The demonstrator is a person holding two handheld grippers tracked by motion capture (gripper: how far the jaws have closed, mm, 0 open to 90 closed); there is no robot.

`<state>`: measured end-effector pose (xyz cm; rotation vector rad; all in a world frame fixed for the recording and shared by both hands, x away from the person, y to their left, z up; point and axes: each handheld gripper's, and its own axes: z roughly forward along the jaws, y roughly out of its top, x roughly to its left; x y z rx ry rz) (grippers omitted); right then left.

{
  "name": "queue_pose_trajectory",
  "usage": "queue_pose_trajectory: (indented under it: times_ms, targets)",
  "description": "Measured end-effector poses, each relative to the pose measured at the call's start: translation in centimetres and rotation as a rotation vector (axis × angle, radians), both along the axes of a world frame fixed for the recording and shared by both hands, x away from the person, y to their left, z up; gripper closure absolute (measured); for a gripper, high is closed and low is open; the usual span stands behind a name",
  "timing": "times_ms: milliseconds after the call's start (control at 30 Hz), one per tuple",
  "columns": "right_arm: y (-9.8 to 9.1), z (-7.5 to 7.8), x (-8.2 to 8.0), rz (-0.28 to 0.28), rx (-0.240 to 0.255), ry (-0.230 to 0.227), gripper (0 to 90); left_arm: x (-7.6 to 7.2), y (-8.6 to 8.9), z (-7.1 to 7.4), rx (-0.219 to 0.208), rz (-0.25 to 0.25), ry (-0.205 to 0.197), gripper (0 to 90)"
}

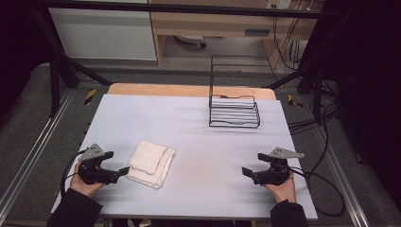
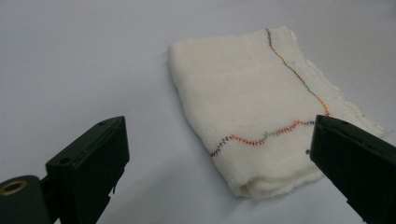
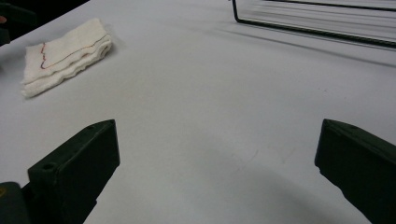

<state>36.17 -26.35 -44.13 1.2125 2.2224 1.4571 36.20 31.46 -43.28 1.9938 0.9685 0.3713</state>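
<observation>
A person sits at a pale grey table (image 1: 203, 142), holding a two-jaw gripper in each hand. A folded white cloth (image 1: 151, 163) with a wavy line of coloured stitching lies flat on the near left part of the table. The left gripper (image 1: 118, 163) rests just beside the cloth's left edge, jaws spread wide and holding nothing, pointing toward it. In the left gripper view the cloth (image 2: 261, 116) lies straight ahead and slightly to the right, its near folded corner falling between the two jaws' line of sight but not yet between the pads.

The cloth's long axis runs from the near edge of the table away toward the far side, tilted a little to the right. The right gripper (image 1: 250, 169) sits well apart from it on the near right, jaws also spread and empty; from its own view the cloth (image 3: 65, 56) is far off to the upper left. The left hand is clearly the nearer one and looks best placed to make the pick.

A black wire rack (image 1: 234, 111) stands at the far right of the table, well clear of the cloth. Bare tabletop stretches between the cloth and the rack, giving open room to carry. The cloth sits near the front edge but not over it.
</observation>
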Motion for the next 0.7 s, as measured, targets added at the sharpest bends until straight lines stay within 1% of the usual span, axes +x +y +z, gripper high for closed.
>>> queue_pose_trajectory:
  times_ms: [300, 500, 600, 700]
  targets:
    - [0.01, -0.07, -0.02, -0.002, -0.002, 0.001, 0.6, 0.06, -0.33, 0.14, 0.005, -0.001, 0.003, 4.6]
    - [0.11, -0.11, -0.01, -0.005, -0.009, 0.01, 0.5, 0.11, -0.51, 0.1, 0.008, -0.001, 0.007, 4.7]
    - [0.19, -0.16, -0.06, -0.005, -0.008, 0.01, 0.5, 0.18, -0.65, 0.27, -0.005, 0.007, 0.013, 5.1]
    - [0.2, -0.18, 0.0, -0.005, -0.012, 0.009, 0.5, 0.37, -0.83, 0.46, -0.001, 0.013, 0.016, 5.7]
